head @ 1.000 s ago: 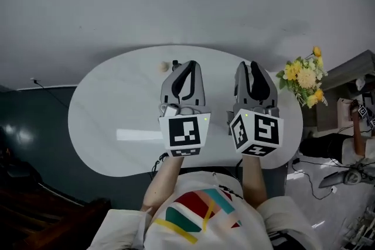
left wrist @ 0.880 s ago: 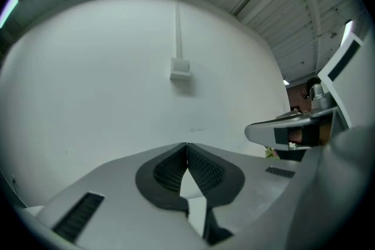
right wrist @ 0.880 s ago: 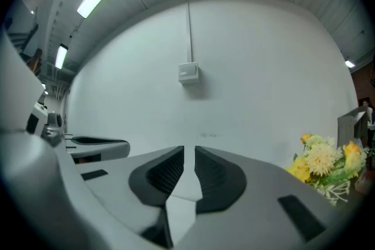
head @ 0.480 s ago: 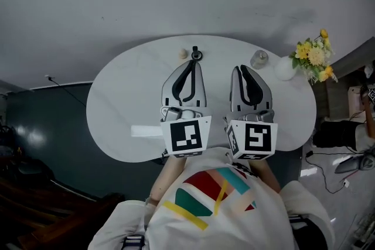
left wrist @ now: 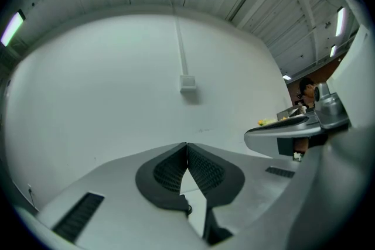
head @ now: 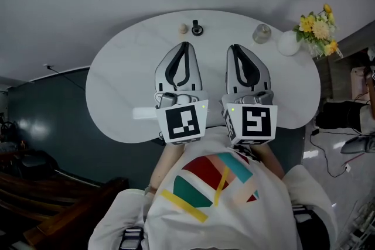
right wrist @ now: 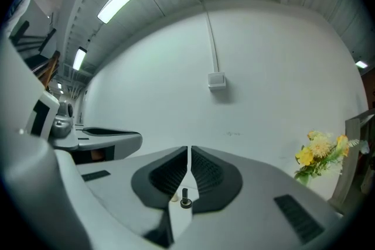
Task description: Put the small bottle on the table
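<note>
**Bottle standing on the surface, both tongs pressed together on nothing**

Bottle and tongs shared the white oval surface [head: 117, 96]. The small bottle [head: 197, 28], dark and upright, stood near the surface's far edge. A small beige round thing [head: 183, 28] sat just to the left of the bottle, close to it but apart. Well to the right of the bottle stood a clear glass jar [head: 262, 33]. Farther right again was a round white vase [head: 288, 43] holding yellow flowers [head: 316, 25].

The left tongs [head: 184, 44] lay nearer the person than the bottle, their tips pointing just left of it. Their jaws met at the tips with nothing between them. The right tongs [head: 233, 47] lay to the bottle's near right, jaws likewise together and empty. In the right gripper view, the bottle and the beige thing showed through the gap beneath the meeting tips, beyond the jaws and untouched. Only bare surface lay between either pair of tips and the bottle.
</note>
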A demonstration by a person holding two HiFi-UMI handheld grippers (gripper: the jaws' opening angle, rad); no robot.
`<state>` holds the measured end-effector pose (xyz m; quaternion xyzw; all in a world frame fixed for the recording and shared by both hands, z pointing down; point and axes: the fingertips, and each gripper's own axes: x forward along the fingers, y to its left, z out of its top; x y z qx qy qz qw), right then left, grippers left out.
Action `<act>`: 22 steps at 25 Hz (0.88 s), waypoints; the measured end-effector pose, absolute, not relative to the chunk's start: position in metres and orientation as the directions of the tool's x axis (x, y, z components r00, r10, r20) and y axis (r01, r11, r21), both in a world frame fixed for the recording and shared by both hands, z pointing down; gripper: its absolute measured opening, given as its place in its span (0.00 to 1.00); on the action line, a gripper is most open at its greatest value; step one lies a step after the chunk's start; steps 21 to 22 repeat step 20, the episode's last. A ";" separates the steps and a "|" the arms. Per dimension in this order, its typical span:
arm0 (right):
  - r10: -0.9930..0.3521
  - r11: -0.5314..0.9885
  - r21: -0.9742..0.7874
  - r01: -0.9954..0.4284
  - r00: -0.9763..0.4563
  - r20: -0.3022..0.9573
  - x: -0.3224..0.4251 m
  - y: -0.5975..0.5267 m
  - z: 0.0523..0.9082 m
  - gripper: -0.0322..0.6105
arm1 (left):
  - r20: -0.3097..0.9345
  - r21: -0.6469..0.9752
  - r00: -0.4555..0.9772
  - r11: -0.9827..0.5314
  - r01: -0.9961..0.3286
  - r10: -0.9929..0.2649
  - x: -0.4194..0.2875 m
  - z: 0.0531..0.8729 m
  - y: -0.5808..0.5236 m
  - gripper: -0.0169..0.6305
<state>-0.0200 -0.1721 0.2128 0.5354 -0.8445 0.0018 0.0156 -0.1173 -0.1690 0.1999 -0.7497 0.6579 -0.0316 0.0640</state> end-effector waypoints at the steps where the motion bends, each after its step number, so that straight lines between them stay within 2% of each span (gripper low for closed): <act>1: -0.904 0.426 0.012 -0.904 -0.426 0.028 -0.020 -0.171 0.213 0.10 | -0.039 -0.141 0.134 -0.127 -0.982 -0.990 -0.117 0.200 -0.168 0.05; 22: -0.905 0.422 -0.010 -0.906 -0.422 0.051 -0.015 -0.178 0.225 0.10 | -0.006 -0.146 0.141 -0.138 -0.980 -0.990 -0.107 0.213 -0.174 0.05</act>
